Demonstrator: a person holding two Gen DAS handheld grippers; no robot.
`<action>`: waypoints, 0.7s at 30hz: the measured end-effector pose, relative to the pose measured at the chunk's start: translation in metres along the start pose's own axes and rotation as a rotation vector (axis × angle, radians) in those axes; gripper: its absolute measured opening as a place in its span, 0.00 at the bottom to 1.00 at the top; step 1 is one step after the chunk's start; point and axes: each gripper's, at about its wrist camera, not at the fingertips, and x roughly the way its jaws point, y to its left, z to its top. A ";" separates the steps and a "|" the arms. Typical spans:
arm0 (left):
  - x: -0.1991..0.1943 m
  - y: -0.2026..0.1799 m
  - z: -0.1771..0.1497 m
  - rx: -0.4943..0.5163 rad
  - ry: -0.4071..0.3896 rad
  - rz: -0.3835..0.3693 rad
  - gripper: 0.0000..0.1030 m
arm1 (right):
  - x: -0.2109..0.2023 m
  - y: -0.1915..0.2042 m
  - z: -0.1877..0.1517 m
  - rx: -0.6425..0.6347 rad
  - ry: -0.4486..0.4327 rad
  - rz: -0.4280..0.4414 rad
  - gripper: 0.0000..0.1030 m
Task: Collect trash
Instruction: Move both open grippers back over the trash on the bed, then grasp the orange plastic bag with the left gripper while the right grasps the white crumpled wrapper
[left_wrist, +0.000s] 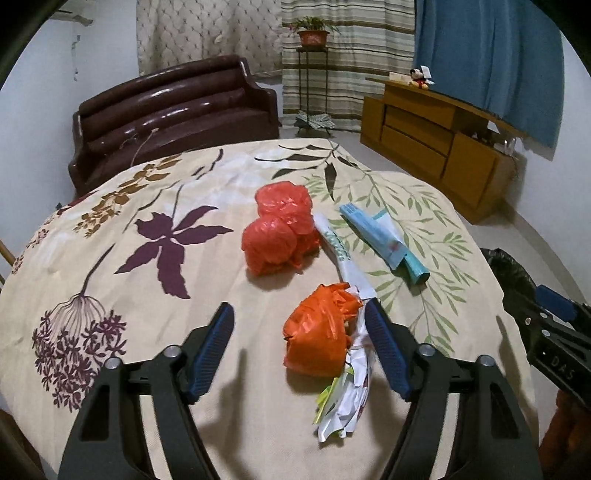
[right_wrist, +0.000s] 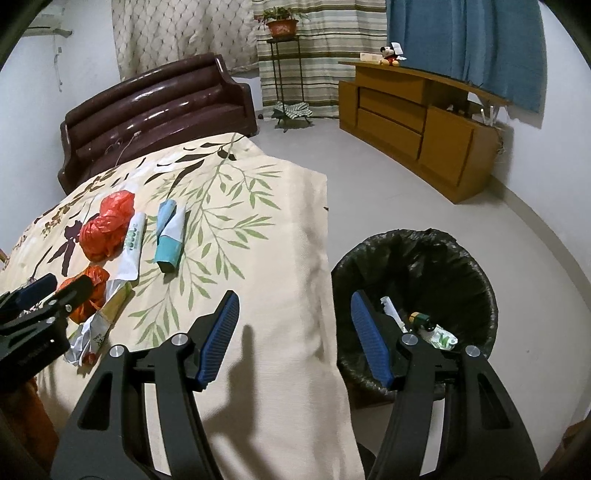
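The left gripper (left_wrist: 299, 321) hung low over the desk (left_wrist: 184, 369) with its jaws apart, and the orange plastic bag (left_wrist: 317, 332) lay between them, close to the right finger, with crumpled white paper (left_wrist: 347, 391) touching it. Whether a pad touched the bag I cannot tell. Farther on the flowered cloth lay a red plastic bag (left_wrist: 280, 232), a white wrapper (left_wrist: 338, 243) and a blue carton (left_wrist: 384, 240). The right gripper (right_wrist: 291, 328) stood with jaws apart and empty, over the desk edge beside the black-lined bin (right_wrist: 424, 258), which held some trash.
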 end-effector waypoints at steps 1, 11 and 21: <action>0.002 0.000 0.000 0.001 0.011 -0.013 0.58 | 0.000 0.001 0.000 -0.001 0.000 0.000 0.60; 0.000 0.006 -0.005 0.011 0.017 -0.050 0.37 | 0.001 0.010 0.000 -0.014 0.001 0.002 0.60; -0.029 0.039 -0.013 -0.009 -0.027 -0.006 0.36 | -0.008 0.045 -0.004 -0.065 -0.002 0.040 0.60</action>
